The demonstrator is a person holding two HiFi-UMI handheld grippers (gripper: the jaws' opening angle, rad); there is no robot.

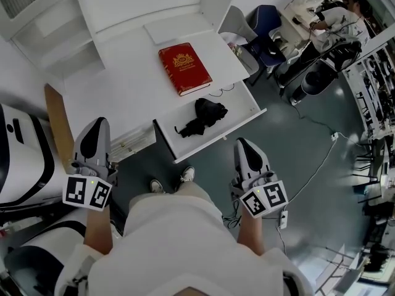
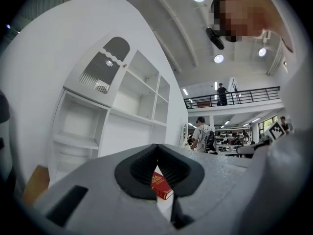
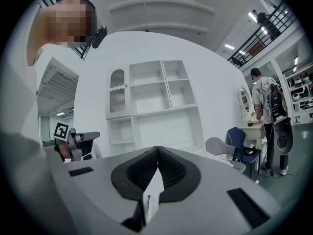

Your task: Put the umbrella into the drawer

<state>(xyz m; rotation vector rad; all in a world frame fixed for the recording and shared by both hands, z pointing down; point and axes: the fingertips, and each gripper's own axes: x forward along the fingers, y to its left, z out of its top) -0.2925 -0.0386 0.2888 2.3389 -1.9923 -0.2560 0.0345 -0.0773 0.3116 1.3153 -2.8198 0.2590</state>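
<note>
- Left gripper [image 1: 97,123]: jaws pressed together, nothing between them. Its own view shows the pads meeting, with only the red book [image 2: 161,186] visible through the slot below.
- Right gripper [image 1: 242,142]: same, jaws together and empty, confirmed in its own view.
- Both are held low and close to the person's body, well apart from the desk [image 1: 123,91] and touching nothing.
- Umbrella [image 1: 202,117]: black, folded loosely, lying inside the drawer [image 1: 223,137]. It sits roughly mid-drawer, with one thin end trailing toward the front-left corner.
- The drawer stands pulled out from under the desk. The red book lies on the desktop just behind it.
- Judgement: placement looks done. What's left, if anything, is pushing the drawer in.
- Risk 1: the loose canopy looks bunched. I can't tell whether it rises above the drawer rim. If it does, it could snag on the desk's underside and jam the drawer partway.
- Risk 2: that trailing end is near the front wall. A quick push could slide the umbrella and pinch the end, or flip it over the rim.
- Risk 3: pushing off-centre with one gripper could rack the drawer on its runners. Pushing near the middle of the front, or with both grippers, seems safer.
- Risk 4: the person's feet and knees are just in front of the drawer, so a step forward could bump it and shift the umbrella.
</note>
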